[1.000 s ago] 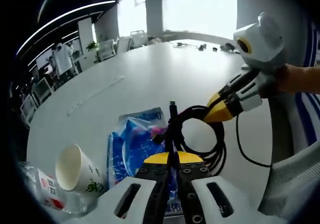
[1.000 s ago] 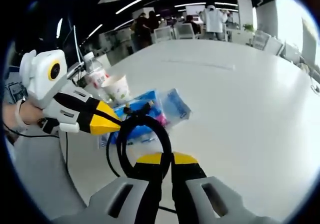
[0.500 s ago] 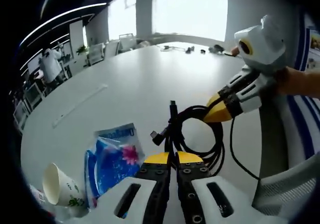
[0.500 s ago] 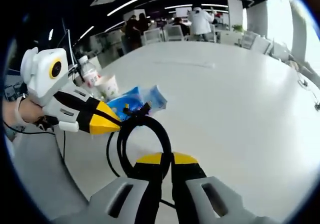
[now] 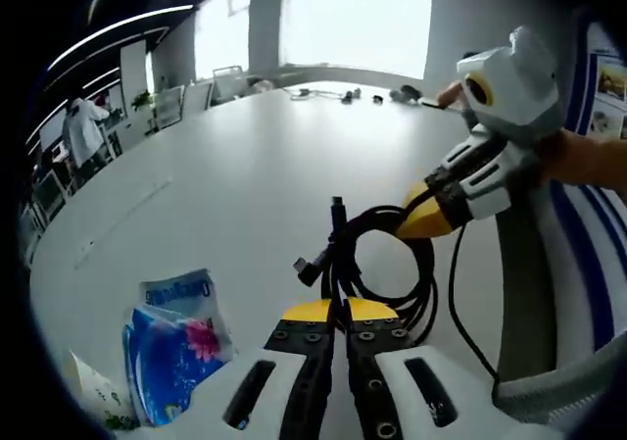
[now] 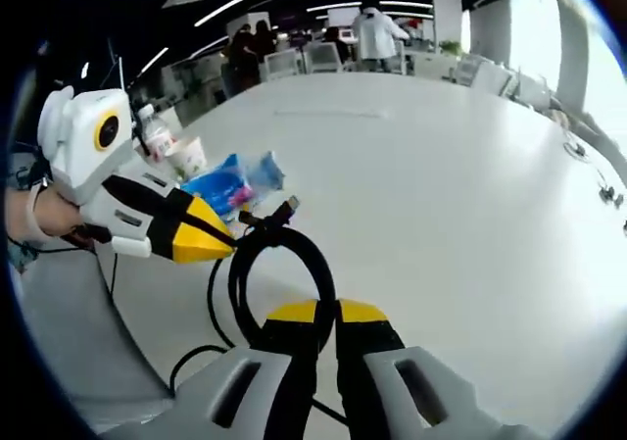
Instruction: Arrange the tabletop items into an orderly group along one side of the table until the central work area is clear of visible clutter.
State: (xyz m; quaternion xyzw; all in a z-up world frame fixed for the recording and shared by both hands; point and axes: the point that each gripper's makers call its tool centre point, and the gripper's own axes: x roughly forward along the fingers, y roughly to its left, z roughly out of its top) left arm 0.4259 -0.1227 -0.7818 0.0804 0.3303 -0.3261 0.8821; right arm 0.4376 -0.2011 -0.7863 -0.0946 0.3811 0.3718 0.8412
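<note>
Both views have swung; blue packet (image 5: 174,347) and paper cup (image 6: 186,156) now sit farther off, cable coil (image 5: 382,264) unchanged between grippers, above white table (image 5: 225,185). Judgement: carry level, hold tension, don't let loops spill. Left gripper (image 5: 331,308) pressed together on coil; right gripper (image 6: 315,310) likewise pinching it.

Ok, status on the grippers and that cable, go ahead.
Left gripper and right gripper both shut on the coiled black cable, held above the table. Blue packet and cup off to the side.

Both claws pinch the coiled black cable (image 6: 279,264) above the white table (image 6: 441,185).
</note>
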